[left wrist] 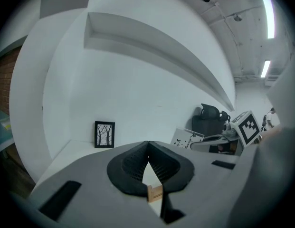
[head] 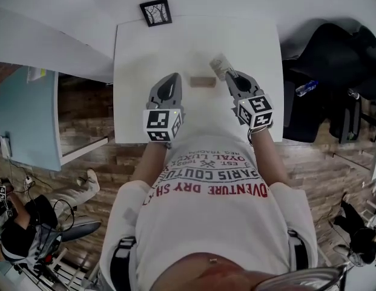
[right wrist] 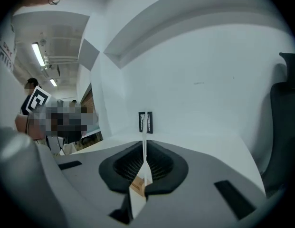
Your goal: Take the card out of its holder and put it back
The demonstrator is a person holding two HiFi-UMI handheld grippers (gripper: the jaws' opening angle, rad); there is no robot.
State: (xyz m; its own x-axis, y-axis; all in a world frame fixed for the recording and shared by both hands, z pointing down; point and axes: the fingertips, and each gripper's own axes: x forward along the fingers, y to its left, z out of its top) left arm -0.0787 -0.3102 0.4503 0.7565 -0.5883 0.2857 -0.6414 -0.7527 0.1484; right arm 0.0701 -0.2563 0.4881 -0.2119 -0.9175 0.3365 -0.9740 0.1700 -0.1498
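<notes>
A small wooden card holder (head: 203, 82) lies on the white table (head: 145, 47) between my two grippers, and it shows low between the left jaws (left wrist: 155, 193). My right gripper (head: 229, 76) is shut on the white card (head: 221, 66), held clear of the holder, just to its right and a little farther back. In the right gripper view the card (right wrist: 145, 141) stands edge-on between the pads of that gripper (right wrist: 145, 164). My left gripper (head: 174, 79) hovers left of the holder, its jaws (left wrist: 148, 146) meeting at the tips with nothing held. The card (left wrist: 187, 139) also appears at the right of the left gripper view.
A small black picture frame (head: 156, 12) stands at the table's far edge against the white wall. A black chair (head: 333, 47) and a plastic bottle (head: 307, 88) are right of the table. A pale blue panel (head: 27, 117) stands to the left, over wooden flooring.
</notes>
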